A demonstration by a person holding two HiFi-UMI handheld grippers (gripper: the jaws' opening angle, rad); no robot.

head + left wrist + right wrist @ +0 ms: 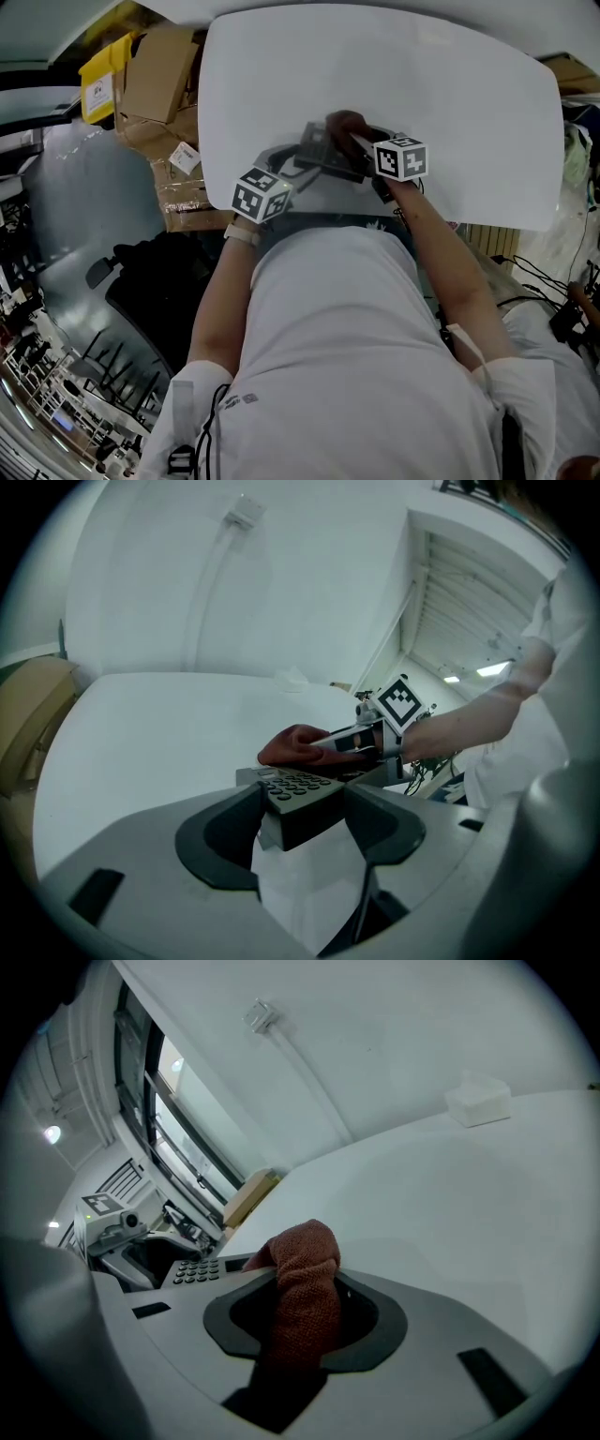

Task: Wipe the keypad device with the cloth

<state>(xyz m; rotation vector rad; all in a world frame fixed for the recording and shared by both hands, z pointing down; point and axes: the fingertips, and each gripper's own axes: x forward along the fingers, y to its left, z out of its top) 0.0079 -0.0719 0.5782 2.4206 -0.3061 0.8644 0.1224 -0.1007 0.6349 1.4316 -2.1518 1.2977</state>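
The dark keypad device (323, 157) lies on the white table (469, 103) close to the near edge. Its near end sits between the jaws of my left gripper (302, 822), which stand wide on either side; a thin gap shows at the left pad. My right gripper (361, 141) is shut on a red-brown cloth (302, 1251) that bunches up out of its jaws. In the left gripper view the cloth (289, 746) rests on the far end of the keypad device (298, 787), just past the rows of keys. The keys (197, 1271) also show to the left of the cloth in the right gripper view.
Cardboard boxes (159, 75) and a yellow container (98, 84) stand off the table's left side. A black chair (150, 281) is at my left. A small white box (478, 1101) sits far out on the table. Cables (553, 281) lie on the floor at the right.
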